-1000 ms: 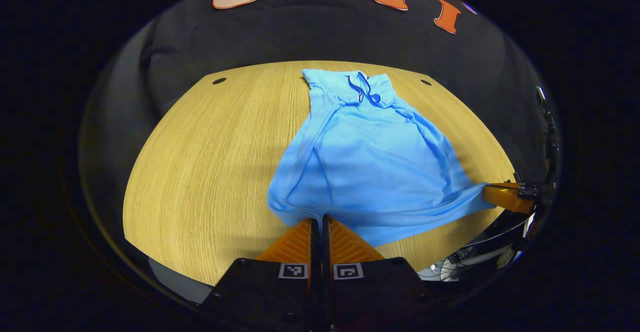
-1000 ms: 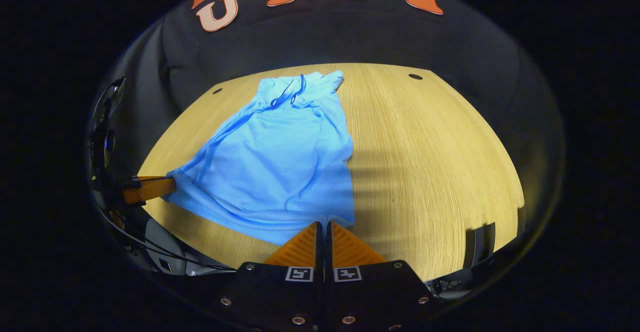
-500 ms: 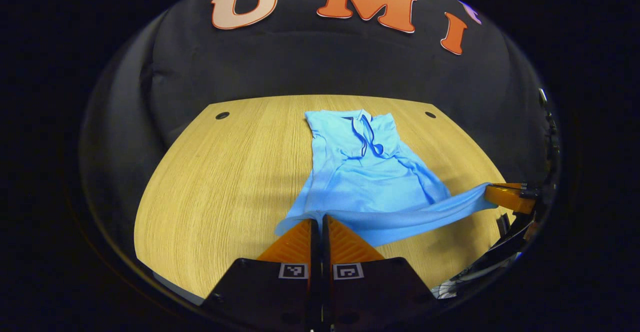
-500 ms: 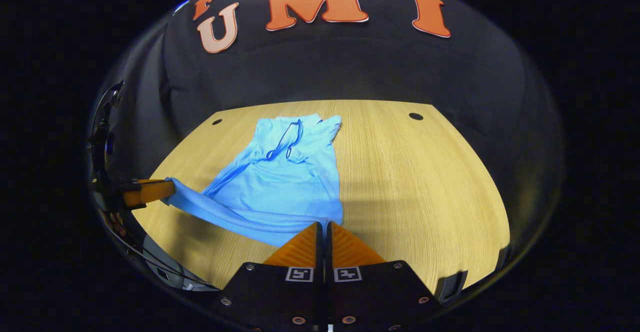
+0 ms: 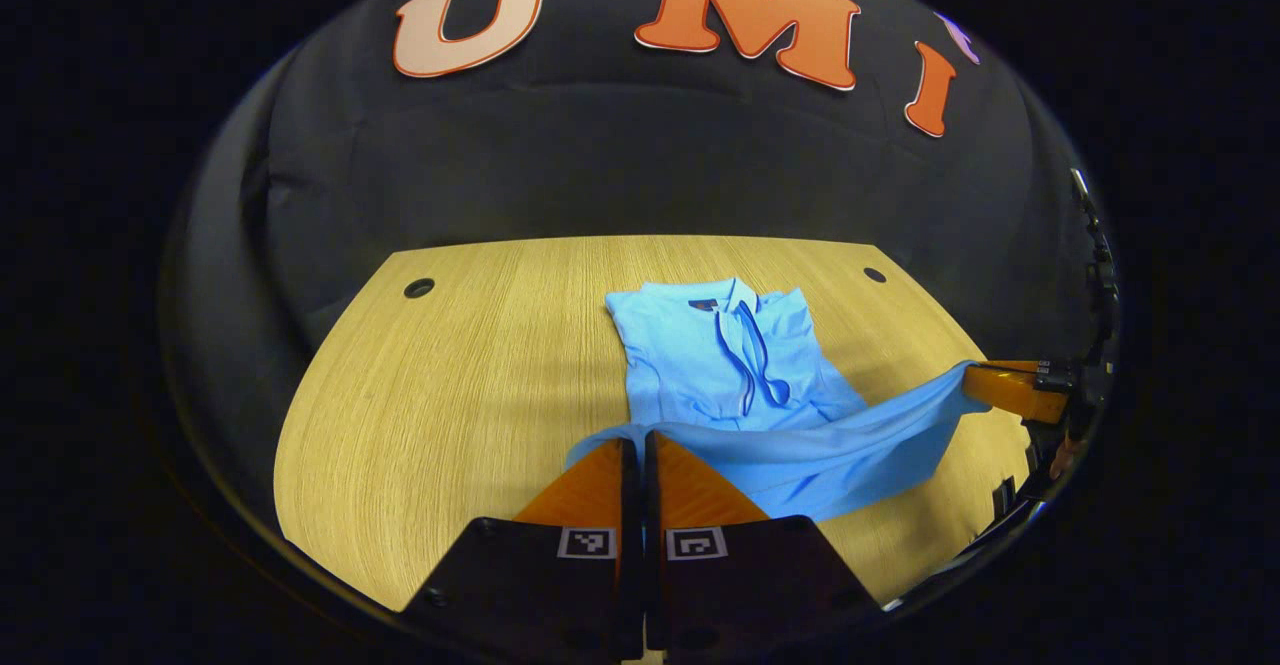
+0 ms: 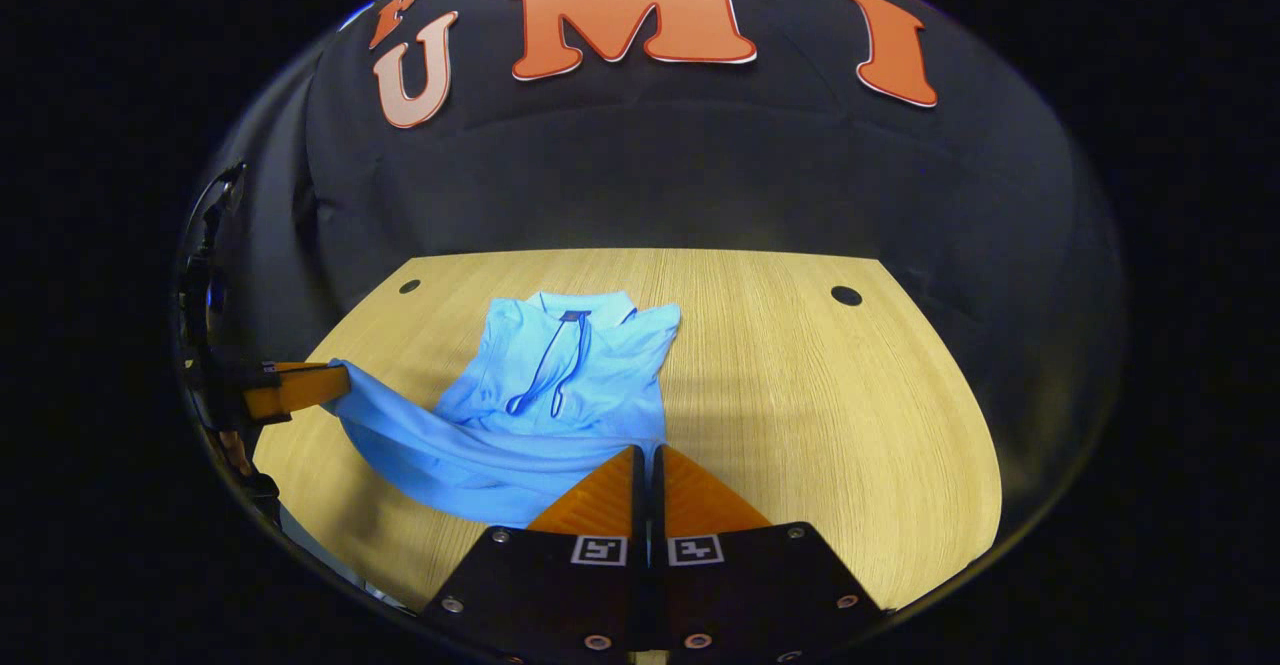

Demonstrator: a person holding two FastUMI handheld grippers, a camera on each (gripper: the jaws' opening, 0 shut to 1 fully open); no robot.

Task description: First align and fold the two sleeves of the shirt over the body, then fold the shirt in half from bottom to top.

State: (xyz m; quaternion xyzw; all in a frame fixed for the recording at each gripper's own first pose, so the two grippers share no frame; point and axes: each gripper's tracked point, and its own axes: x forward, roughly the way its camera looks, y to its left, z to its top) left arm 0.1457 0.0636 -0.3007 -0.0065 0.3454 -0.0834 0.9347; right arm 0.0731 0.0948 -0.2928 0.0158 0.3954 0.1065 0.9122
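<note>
**Q:** What are your tongs doing?

**A:** Your left tongs point(image 5: 636, 442) are clenched on the bottom hem of a light blue polo shirt point(image 5: 730, 365), pinching one corner. Your right tongs point(image 6: 648, 453) are clenched on the other hem corner. Each pair also appears at the edge of the other's view, with blue cloth running into its tip.

**Q:** Where is the shirt?

**A:** Its upper half lies flat on the wooden tabletop point(image 5: 450, 395), collar point(image 6: 585, 307) at the far end, toward the black cloth wall. A dark-trimmed placket point(image 5: 750, 360) runs down from the collar. The lower half is raised off the wood, and the hem sags in a shallow band between your two pairs of tongs. No sleeves stick out at the sides, so they appear to be folded in over the body.

**Q:** Which step is this?

**A:** Judging by that, you are on the final fold, bottom to top.

**Q:** What does the next move need?

**A:** Carry both corners forward together, level and taut, until the hem meets the shoulders just below the collar. Then lower the cloth and release both tongs. Uneven travel would likely skew the fold.
</note>
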